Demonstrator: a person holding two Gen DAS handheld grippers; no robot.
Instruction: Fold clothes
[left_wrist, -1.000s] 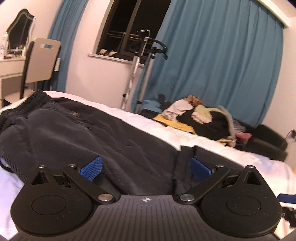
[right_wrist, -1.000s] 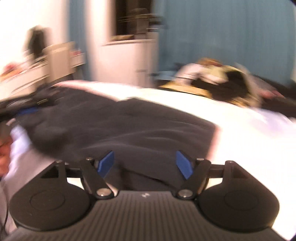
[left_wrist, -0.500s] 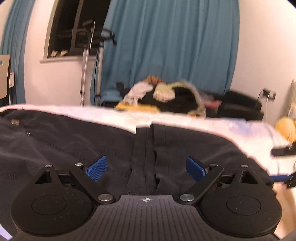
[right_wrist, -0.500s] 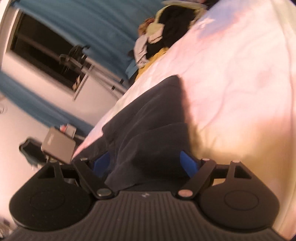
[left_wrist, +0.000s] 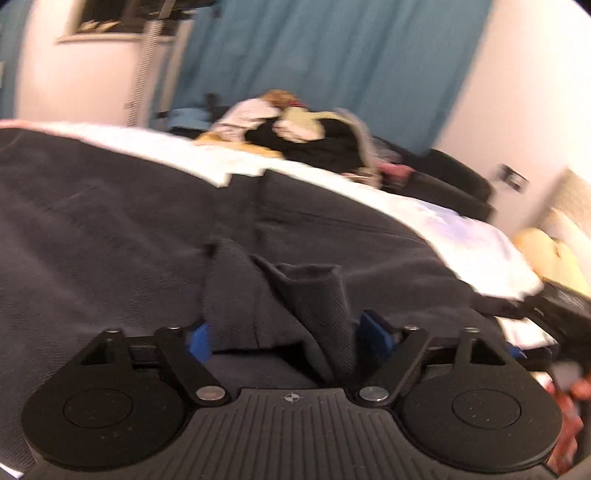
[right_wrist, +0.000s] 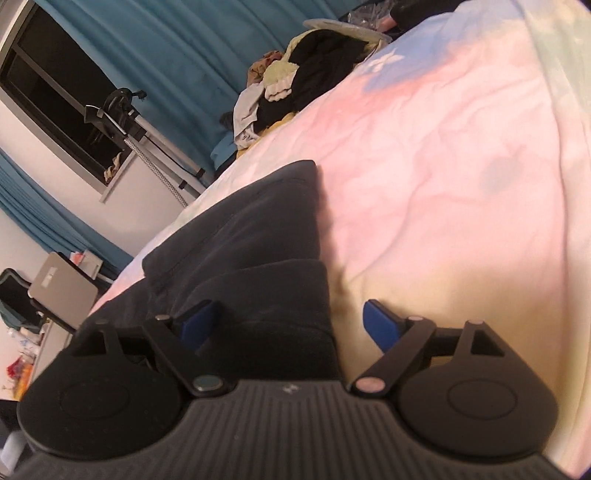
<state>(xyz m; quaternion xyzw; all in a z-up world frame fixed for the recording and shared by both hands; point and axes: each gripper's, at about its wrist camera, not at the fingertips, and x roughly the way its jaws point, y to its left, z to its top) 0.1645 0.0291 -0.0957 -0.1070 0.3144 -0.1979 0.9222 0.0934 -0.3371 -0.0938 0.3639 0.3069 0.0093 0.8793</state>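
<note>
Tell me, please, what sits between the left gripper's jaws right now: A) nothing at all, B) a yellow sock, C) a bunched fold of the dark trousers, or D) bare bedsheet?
C: in the left wrist view, a raised fold of the dark trousers bunches up between the jaws of the left gripper.

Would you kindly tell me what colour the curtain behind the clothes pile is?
The curtain is teal blue, clearest in the left wrist view.
</note>
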